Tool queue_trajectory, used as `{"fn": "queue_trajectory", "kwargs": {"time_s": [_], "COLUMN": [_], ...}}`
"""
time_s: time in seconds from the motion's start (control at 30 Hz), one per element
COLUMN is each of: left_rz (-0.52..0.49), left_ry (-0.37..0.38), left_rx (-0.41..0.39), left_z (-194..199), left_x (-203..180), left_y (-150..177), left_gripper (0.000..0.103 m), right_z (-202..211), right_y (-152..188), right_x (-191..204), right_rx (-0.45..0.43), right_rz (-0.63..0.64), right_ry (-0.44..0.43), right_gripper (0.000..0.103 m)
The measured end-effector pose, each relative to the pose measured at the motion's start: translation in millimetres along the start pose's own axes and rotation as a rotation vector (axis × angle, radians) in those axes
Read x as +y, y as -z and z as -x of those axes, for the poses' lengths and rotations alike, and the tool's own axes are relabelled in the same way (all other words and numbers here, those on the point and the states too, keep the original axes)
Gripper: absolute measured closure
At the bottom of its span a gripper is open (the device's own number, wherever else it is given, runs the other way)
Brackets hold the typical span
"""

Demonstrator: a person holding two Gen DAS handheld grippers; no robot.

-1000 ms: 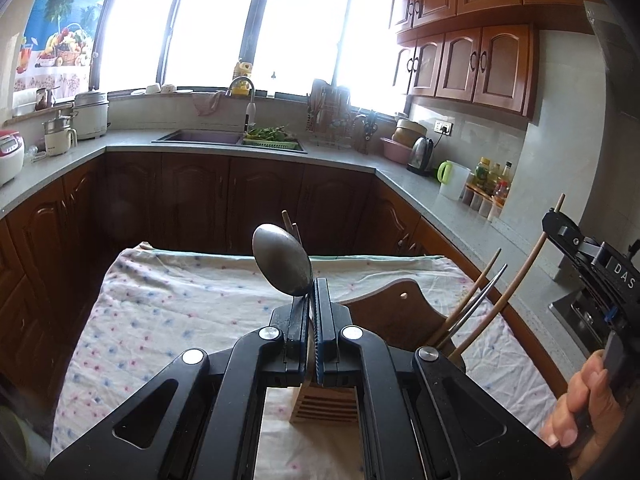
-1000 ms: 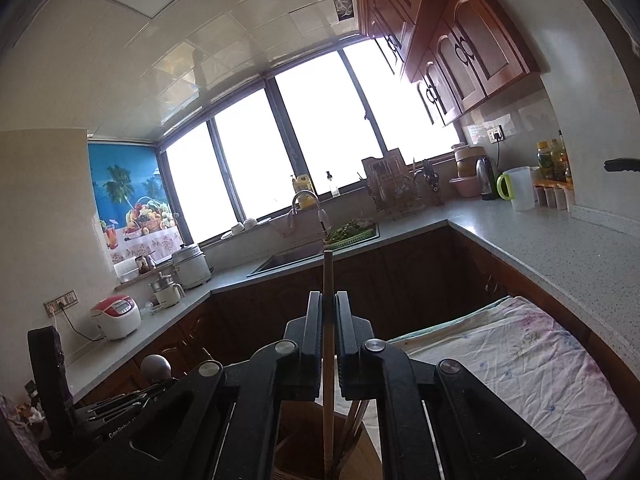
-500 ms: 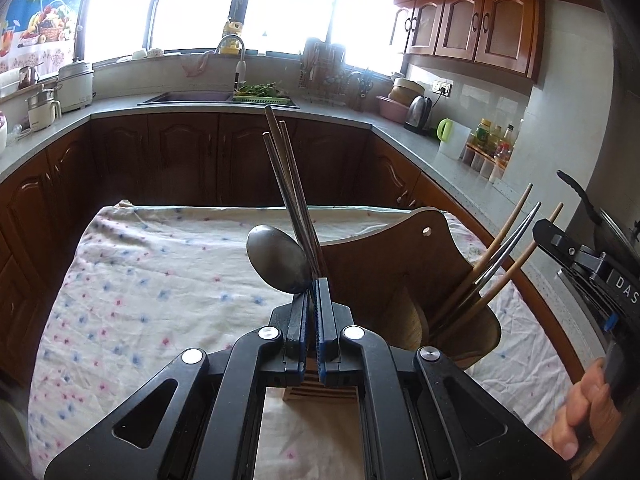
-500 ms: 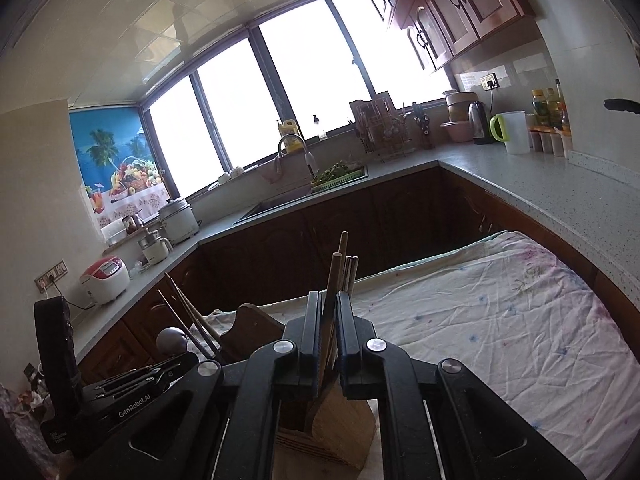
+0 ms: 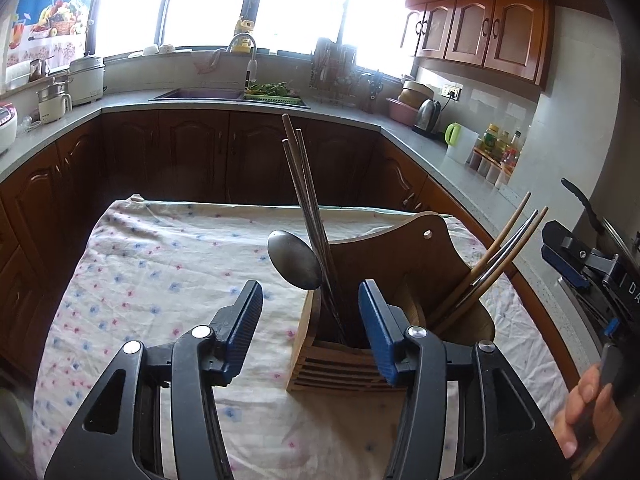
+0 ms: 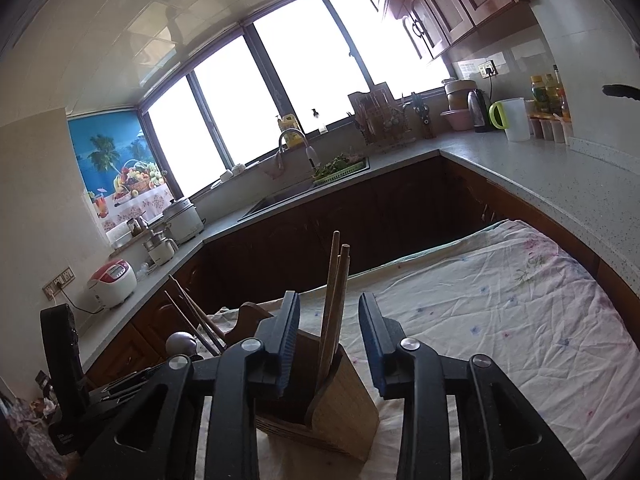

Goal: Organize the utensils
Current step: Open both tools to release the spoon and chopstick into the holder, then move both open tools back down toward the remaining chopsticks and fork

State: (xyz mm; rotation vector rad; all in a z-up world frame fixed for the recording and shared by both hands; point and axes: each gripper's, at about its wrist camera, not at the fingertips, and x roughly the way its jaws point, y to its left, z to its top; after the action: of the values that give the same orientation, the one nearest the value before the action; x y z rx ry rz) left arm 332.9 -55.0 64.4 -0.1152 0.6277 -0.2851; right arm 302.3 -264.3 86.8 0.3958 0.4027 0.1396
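Note:
A wooden utensil holder (image 5: pixel 384 280) stands on the cloth-covered table. A metal spoon (image 5: pixel 294 260) stands bowl-up in its left compartment beside several dark chopsticks (image 5: pixel 308 216). Several chopsticks (image 5: pixel 496 264), wooden and metal, lean in its right compartment. My left gripper (image 5: pixel 310 304) is open and empty, its jaws on either side of the spoon's compartment. In the right wrist view my right gripper (image 6: pixel 328 328) is open and empty, its jaws on either side of the wooden chopsticks (image 6: pixel 334 300) in the holder (image 6: pixel 344 408). The spoon (image 6: pixel 181 343) shows at lower left.
The floral tablecloth (image 5: pixel 160 272) covers the table, with dark cabinets behind. The grey countertop (image 6: pixel 552 176) runs around with a sink (image 5: pixel 224 94), rice cookers (image 6: pixel 112 282), kettle (image 6: pixel 478 110) and bottles. The right gripper's body (image 5: pixel 592 276) is at the left wrist view's right edge.
Both grippers have opened. The left one let go of the spoon, which now stands in the holder. The right one let go of the wooden chopstick, which now rests in the holder.

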Motion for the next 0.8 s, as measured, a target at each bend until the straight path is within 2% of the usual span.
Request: {"fn": "queue_trajectory", "kwargs": {"time_s": [0.1,0.17,0.23,0.37,0.5,0.8], "left_rz": [0.005,0.003,-0.002,0.004,-0.002,-0.005], "left_ry": [0.000,-0.005,-0.019,-0.023,-0.028,-0.017], "left_rx": [-0.001,-0.013,-0.023,-0.037,-0.035,0.045], "left_z": [12.9,23.8,34.3,54.8,70.1,78.5], "left_x": [-0.2,-0.5,-1.3,-0.5,-2.1,-10.4], "left_y": [3.7,8.0,12.6,24.7,40.1,77.8], "left_gripper": [0.034,0.026,0.020,0.015,0.014,0.013], "right_z": [12.1,21.5,32.0,51.8,71.1,103.4], "right_y": [-0.6,0.1,1.8,8.3,20.9,57.7], "right_x": [-0.5,-0.9,0.1,3.0,1.1,-17.7], "right_rx": [-0.016,-0.026,-0.034,-0.030,-0.009,0.067], "right_rz": [-0.009,-0.020,-0.021,-0.011,-0.007,-0.028], "right_ry": [-0.009,-0.025,-0.030,-0.030,-0.031,0.026], "right_gripper": [0.037,0.013,0.006,0.002,0.002,0.002]}}
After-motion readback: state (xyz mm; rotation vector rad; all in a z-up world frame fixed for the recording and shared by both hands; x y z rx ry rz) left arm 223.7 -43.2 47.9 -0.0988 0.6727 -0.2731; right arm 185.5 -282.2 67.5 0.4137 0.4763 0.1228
